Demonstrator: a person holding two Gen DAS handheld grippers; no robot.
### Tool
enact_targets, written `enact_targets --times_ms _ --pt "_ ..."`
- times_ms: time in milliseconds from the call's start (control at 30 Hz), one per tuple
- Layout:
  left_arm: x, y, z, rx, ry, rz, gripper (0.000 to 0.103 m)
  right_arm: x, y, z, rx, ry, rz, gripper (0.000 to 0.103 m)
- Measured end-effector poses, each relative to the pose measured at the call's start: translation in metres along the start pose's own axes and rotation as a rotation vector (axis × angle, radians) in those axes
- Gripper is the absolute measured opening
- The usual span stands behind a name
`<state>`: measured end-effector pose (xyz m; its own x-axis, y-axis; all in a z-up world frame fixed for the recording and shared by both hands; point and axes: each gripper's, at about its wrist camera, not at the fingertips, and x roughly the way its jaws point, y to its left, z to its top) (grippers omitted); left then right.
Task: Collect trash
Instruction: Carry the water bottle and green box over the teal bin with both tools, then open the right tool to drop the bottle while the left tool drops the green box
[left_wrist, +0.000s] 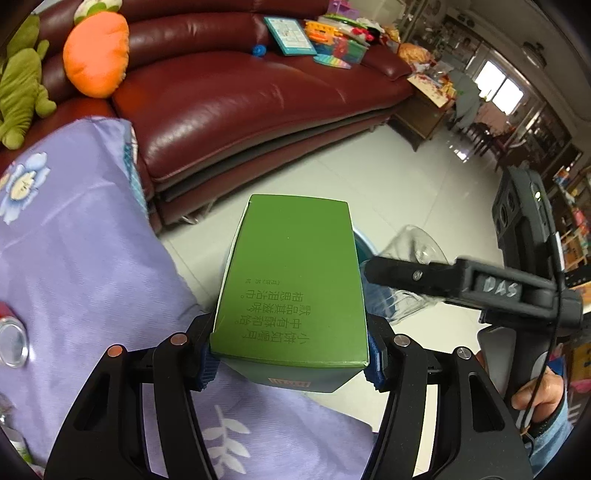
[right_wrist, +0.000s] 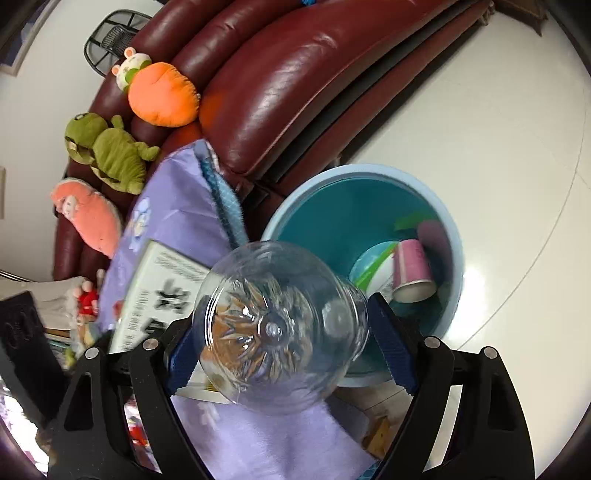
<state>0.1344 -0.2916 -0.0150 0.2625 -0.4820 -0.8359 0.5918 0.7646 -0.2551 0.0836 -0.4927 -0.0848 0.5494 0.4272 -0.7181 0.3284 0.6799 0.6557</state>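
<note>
Room: red sofa (left_wrist: 229, 99), white floor (right_wrist: 498, 129), purple cloth (left_wrist: 92, 258) beside bin (right_wrist: 456, 236).
Left gripper (left_wrist: 290, 360): jaws clamp green box (left_wrist: 291, 280).
Right gripper (right_wrist: 290, 347): jaws grip clear bottle (right_wrist: 277, 325) near bin.

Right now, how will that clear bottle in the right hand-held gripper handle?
The clear plastic bottle looks empty, so probably light. Thin glossy walls may flex or slip between the blue pads. Being round, it would likely roll if dropped outside the bin.

Black left claw (left_wrist: 291, 360), blue ribbed pads (left_wrist: 207, 369), silver screws
</note>
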Motion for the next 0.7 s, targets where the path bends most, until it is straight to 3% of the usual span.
enact_targets --times_ms 300,467,533,700 --pt "0.020 0.001 -0.002 -0.027 0.031 -0.019 0.061 -0.017 0.017 0.006 -0.005 -0.047 0.052 0.084" --pt "0.024 0.008 0.000 -0.049 0.032 -0.039 0.061 -0.012 0.020 0.010 0.009 -0.040 0.021 0.084" --pt "0.024 0.010 0.002 -0.053 0.029 -0.040 0.061 -0.010 0.019 0.011 0.011 -0.041 -0.004 0.084" --pt "0.026 0.013 -0.001 -0.060 0.031 -0.040 0.061 -0.009 0.033 0.012 -0.112 -0.093 -0.187 0.085"
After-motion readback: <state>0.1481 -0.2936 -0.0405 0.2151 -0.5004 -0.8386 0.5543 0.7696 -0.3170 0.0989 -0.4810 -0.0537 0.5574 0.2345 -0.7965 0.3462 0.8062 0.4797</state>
